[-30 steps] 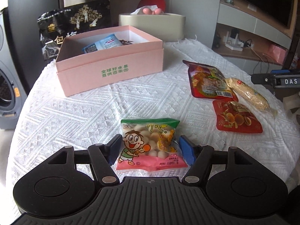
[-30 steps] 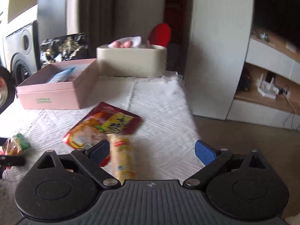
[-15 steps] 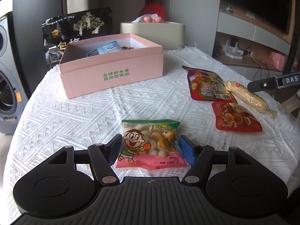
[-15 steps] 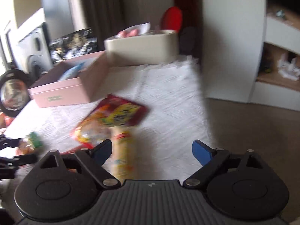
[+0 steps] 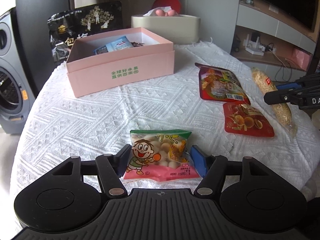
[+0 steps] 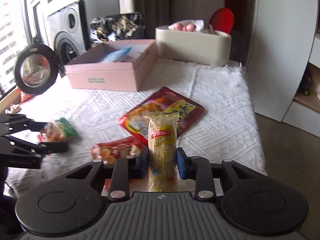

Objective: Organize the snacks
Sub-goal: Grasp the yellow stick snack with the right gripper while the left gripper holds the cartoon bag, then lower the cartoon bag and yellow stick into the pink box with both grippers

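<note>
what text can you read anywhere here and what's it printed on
"全球好水果 直供百果园", green print on the front of the pink box.
"包" and part of a second character, large white print on the black bag behind the box.
"DA", cut off at the frame edge, on the right claw.
The cartoon-boy snack bag in the left claw, the crispy noodle pack and the two red packets: print too small or blurred to read.
</note>
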`<state>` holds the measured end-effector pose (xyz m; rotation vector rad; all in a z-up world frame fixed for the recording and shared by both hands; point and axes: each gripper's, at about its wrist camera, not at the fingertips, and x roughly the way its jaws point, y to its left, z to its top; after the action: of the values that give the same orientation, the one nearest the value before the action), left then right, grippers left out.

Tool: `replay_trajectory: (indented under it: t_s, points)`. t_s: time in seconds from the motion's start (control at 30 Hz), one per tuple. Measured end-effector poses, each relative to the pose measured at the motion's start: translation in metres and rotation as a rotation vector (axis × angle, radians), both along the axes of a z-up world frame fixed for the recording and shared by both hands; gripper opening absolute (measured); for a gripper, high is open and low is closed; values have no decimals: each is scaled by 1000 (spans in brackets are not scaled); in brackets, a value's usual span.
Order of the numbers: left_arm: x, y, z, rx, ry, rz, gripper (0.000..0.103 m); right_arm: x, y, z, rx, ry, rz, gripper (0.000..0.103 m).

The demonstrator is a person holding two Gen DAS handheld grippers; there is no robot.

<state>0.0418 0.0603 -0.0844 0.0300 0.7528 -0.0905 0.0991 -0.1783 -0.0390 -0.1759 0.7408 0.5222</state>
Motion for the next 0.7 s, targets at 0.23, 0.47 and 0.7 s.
replay_trajectory:
  t_s: [0.23, 0.47, 0.7]
  points:
    - [-26, -5, 20, -16, -50, -42, 69, -31, 17, 37, 42, -73, 103, 28]
    - [-23, 22, 81, -109, -217, -27, 69, -33, 36, 88, 124, -155, 166, 28]
    - [72, 90, 153, -316, -411, 129, 70, 17, 66, 153, 207, -267, 178, 28]
